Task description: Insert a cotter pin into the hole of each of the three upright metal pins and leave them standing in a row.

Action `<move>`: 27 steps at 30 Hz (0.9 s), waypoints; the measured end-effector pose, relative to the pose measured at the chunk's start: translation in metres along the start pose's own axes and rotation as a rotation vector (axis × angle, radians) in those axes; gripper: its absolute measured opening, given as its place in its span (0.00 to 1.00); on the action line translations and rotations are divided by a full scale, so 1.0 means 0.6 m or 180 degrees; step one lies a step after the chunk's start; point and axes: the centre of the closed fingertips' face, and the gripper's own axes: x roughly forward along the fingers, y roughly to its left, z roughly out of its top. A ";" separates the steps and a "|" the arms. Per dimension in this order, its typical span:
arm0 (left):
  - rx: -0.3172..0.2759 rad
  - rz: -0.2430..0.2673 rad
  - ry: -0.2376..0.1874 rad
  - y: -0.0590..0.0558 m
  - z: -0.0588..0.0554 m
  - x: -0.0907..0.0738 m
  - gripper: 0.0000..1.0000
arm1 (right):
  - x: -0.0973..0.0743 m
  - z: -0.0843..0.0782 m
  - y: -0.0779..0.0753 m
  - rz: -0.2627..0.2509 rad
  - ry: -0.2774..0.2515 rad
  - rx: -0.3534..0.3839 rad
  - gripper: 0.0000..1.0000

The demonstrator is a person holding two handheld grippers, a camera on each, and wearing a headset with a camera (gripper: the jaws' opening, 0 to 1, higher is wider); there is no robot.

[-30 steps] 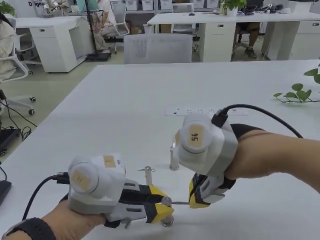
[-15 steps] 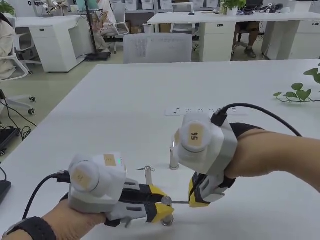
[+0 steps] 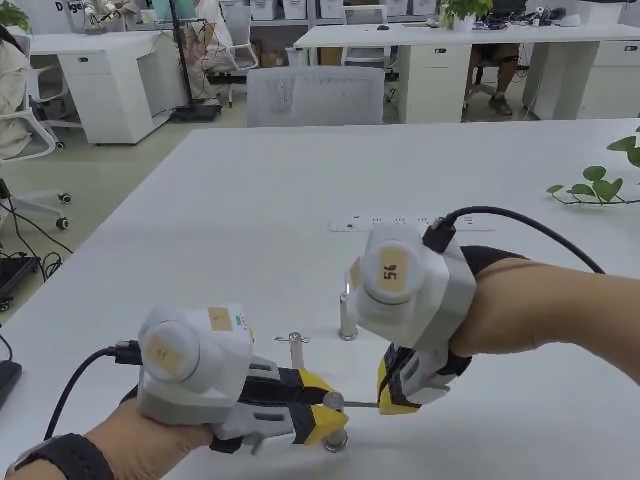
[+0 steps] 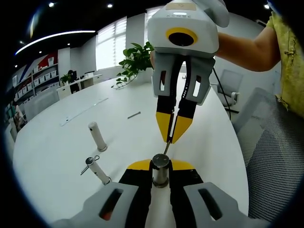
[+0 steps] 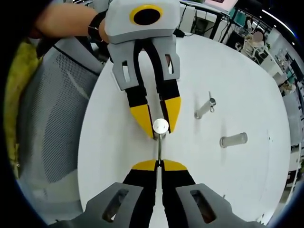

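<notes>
Near the bench's [image 3: 300, 200] front edge, my left gripper [image 3: 326, 418] pinches a metal pin [image 4: 160, 172], my right gripper [image 5: 159, 166] a cotter pin [image 5: 159, 148]; if I'm misaligned, it could skid off the hole.

1. Left gripper [image 3: 328, 420]: low at left, jaws pointing right, clamped on metal pin [image 4: 160, 172]
2. Right gripper [image 3: 386, 402]: facing it, tilted downward, jaws pinched on cotter pin [image 5: 159, 151]
3. Opposing tips just apart
4. Right forearm [image 3: 540, 310] enters from right; left wrist [image 3: 95, 450] carries dark band [image 3: 58, 460]
</notes>
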 end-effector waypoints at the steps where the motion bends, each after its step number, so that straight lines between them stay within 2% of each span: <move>1: 0.0001 0.0000 0.0002 0.000 0.000 0.000 0.11 | 0.001 0.000 0.002 0.0012 -0.0006 0.0004 0.03; 27: 0.0017 -0.0001 0.0045 -0.002 -0.001 0.000 0.11 | 0.001 0.002 0.003 0.0017 -0.0015 -0.0020 0.03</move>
